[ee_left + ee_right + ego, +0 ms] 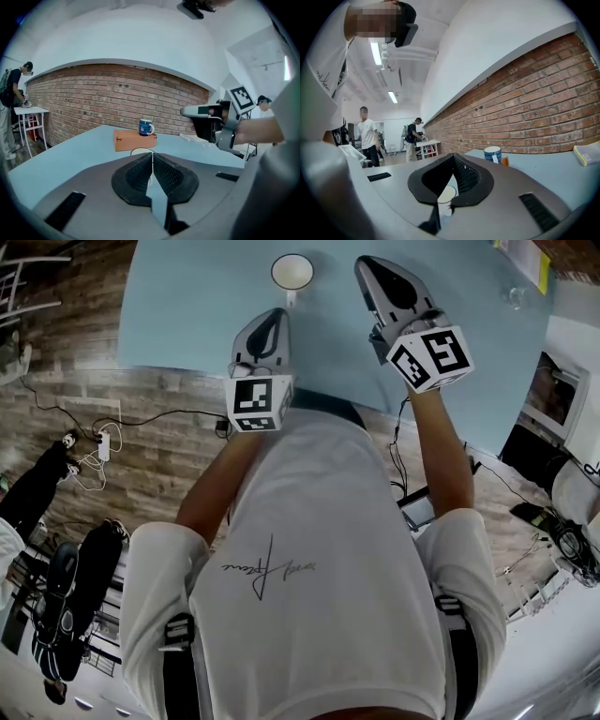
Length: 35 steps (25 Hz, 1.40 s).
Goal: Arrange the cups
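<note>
Little writing here can be read. The blue mug bears a white swirl mark on its side and, in the right gripper view, a small white tag, neither legible as words. The person's white T-shirt carries a thin handwritten-style script across the front that I cannot make out. Each marker cube shows only black-and-white square patterns. The blue mug stands upright on a flat orange-brown box on the light blue table, in front of a brick wall; what is inside the mug cannot be seen. A white cup stands upright on the table, nearer the person than the box, with its handle pointing toward the person and its inside showing plain white from above. The left gripper has its jaws pressed together with nothing between them. Its tip is just short of the white cup, whose rim shows beyond the jaws in the left gripper view. The right gripper hangs over the table to the right of the white cup and apart from it, jaws also together and holding nothing; in its own view the cup shows below them. A yellowish book-like thing lies on the table at the far right, near the wall.
</note>
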Tool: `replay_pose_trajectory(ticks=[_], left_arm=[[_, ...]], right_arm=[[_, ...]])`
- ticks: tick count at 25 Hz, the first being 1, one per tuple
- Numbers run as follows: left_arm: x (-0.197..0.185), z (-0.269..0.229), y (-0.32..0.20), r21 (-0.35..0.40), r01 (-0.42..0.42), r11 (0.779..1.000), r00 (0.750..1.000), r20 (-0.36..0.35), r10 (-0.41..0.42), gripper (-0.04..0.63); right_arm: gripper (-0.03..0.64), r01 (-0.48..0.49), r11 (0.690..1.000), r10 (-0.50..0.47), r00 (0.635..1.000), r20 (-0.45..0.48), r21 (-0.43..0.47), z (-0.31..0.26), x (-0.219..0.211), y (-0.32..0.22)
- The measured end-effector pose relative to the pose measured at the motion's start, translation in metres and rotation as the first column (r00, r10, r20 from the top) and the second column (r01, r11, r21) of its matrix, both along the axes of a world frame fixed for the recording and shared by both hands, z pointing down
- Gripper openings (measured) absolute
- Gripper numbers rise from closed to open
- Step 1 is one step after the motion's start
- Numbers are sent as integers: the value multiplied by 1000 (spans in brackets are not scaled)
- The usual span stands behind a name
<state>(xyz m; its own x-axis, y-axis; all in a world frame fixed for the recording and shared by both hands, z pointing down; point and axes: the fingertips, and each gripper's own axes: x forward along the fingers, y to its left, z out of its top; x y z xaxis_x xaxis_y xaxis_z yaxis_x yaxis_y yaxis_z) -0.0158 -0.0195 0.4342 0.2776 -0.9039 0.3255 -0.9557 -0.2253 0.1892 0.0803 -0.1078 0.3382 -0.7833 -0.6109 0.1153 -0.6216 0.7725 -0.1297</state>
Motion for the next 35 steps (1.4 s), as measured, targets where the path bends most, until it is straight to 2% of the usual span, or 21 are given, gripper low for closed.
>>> replay_pose_trajectory(ticks=[5,17,18,20,22,27,35], left_arm=[[1,10,-5,-2,9,1000,1000,0,-9,6],[7,34,-10,-20,32,999,999,-6,-32,9],[8,35,-10,-23,34,999,999,-8,-34,20],[9,39,-11,-33,39,999,999,-14,-39,99],[11,46,-11,-47,41,998,999,-17,-42,116],[16,59,-14,-70,39,997,999,-11,-40,145],[17,69,-24,-81,52,995,998,-17,-54,155]], right_arm=[[21,26,1000,-26,1000,4,-3,-7,1,23],[21,9,1000,-9,1000,-20,-28,2,12,40],[21,6,1000,-7,1000,-21,-30,2,13,40],[21,2,999,-3,1000,-21,-33,3,14,40],[21,-2,999,1,1000,-21,-37,4,16,41],[21,-8,999,7,1000,-25,-50,9,21,40],[21,-15,998,13,999,-34,-67,14,22,35]])
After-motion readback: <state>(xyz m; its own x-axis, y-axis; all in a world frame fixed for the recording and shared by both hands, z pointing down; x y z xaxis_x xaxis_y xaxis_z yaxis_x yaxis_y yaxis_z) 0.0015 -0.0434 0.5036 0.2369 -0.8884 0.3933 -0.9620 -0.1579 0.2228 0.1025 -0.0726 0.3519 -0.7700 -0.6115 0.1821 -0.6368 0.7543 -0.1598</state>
